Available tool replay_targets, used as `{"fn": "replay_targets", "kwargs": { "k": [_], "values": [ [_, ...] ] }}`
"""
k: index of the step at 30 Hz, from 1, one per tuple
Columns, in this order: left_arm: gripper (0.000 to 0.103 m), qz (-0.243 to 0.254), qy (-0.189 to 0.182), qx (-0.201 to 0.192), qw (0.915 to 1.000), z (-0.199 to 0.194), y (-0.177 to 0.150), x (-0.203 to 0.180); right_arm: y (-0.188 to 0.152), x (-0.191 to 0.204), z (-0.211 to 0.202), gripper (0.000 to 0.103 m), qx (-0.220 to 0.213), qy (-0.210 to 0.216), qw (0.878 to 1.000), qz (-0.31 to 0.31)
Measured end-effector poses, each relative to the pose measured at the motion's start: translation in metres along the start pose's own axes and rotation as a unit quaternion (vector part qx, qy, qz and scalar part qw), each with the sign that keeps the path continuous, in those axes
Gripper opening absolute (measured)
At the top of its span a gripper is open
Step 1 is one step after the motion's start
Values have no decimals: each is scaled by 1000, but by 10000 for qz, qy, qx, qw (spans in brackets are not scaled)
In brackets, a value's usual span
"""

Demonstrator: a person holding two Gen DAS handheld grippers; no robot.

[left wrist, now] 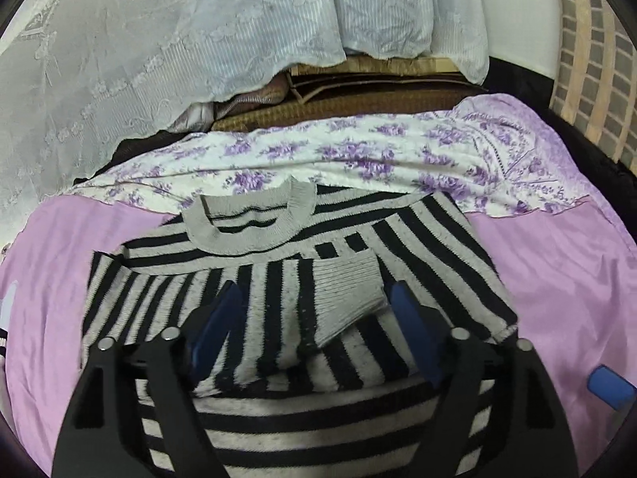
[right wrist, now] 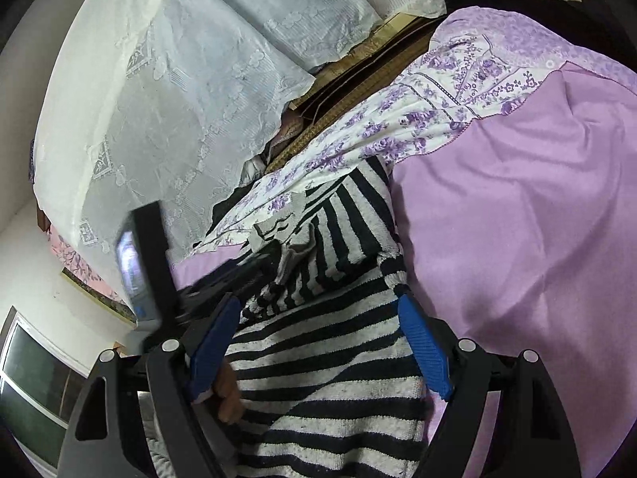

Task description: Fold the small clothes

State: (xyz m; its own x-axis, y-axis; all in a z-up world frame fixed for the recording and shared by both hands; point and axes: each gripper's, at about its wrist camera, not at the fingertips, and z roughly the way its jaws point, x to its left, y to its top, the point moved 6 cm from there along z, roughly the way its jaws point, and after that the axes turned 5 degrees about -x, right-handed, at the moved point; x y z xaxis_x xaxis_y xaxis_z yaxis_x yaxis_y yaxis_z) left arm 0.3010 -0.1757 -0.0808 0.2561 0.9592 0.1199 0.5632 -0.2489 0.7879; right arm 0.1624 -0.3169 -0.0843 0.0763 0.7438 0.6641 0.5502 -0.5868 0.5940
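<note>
Fig. Striped sweater point(left wrist: 278, 263) lying flat on purple bedsheet point(left wrist: 557, 279), neck toward floral pillow point(left wrist: 358, 151); both sleeves folded across chest, grey cuff point(left wrist: 346, 298) on top. Left gripper point(left wrist: 314, 298) above cuff, jaws wide, nothing held. Right gripper point(right wrist: 318, 310) over body w/ jaws wide, empty. Knit looks soft, light, floppy, likely grippy; best pinched at hem or shoulder edges, both layers together.

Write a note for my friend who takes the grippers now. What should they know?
Left gripper: jaws open, over the folded-in sleeve cuff, holding nothing.
Right gripper: jaws open, empty, over the sweater's lower body.
Striped sweater lies on the purple sheet, collar at the far end.
Done: both sleeves folded across the chest.
Left: probably fold the body and tidy.
</note>
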Motion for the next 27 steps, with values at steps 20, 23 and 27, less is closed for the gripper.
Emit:
{"fn": "replay_targets", "kwargs": {
  "k": [20, 23, 27],
  "values": [
    [96, -1450, 1116, 1058, 9774, 15, -91, 231, -7, 49, 73, 68, 618, 180, 9978, 168],
    [99, -2005, 734, 1221, 9693, 27, -112, 245, -7, 67, 102, 68, 714, 66, 9974, 99],
    [99, -2324, 466, 1159, 9646, 24, -118, 253, -13, 70, 141, 67, 918, -211, 9955, 134]
  ]
}}
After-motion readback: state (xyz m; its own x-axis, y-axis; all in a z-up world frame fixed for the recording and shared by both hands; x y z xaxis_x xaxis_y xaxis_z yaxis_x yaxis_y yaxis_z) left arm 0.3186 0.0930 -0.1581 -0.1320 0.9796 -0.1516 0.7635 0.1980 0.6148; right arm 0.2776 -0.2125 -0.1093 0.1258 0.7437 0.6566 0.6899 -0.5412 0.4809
